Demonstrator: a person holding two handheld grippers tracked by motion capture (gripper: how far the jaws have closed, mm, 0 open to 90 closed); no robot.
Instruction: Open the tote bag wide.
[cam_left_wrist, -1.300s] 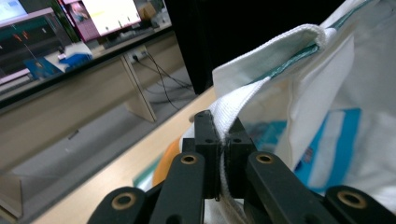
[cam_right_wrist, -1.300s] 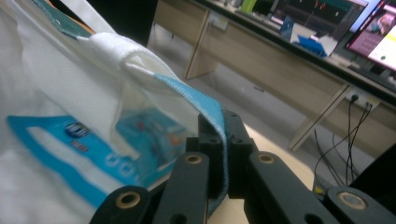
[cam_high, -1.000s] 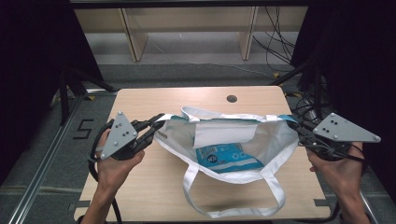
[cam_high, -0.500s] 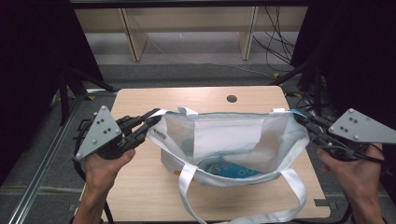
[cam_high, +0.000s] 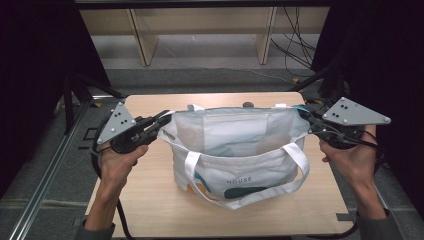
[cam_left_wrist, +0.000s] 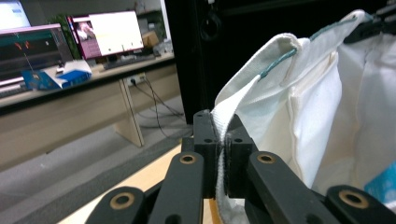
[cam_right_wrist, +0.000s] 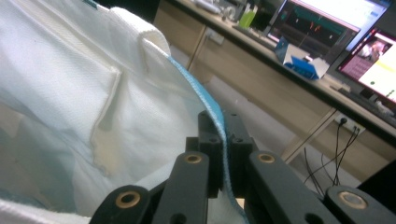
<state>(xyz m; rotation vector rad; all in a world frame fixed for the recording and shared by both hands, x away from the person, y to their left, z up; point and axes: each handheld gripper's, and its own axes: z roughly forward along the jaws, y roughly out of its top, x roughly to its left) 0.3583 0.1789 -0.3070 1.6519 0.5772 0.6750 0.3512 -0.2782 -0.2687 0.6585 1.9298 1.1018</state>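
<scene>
Stretching tote bag (cam_high: 235, 150) between grippers

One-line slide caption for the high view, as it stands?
Left tool and right tool each pinch one end of a white tote bag's rim, holding it open, upright on the wooden table.

Both forearms reach in from the table's near edge, the left gripper (cam_high: 162, 121) and right gripper (cam_high: 303, 114) each clamped on opposite rims of the tote bag (cam_high: 235, 150).
</scene>
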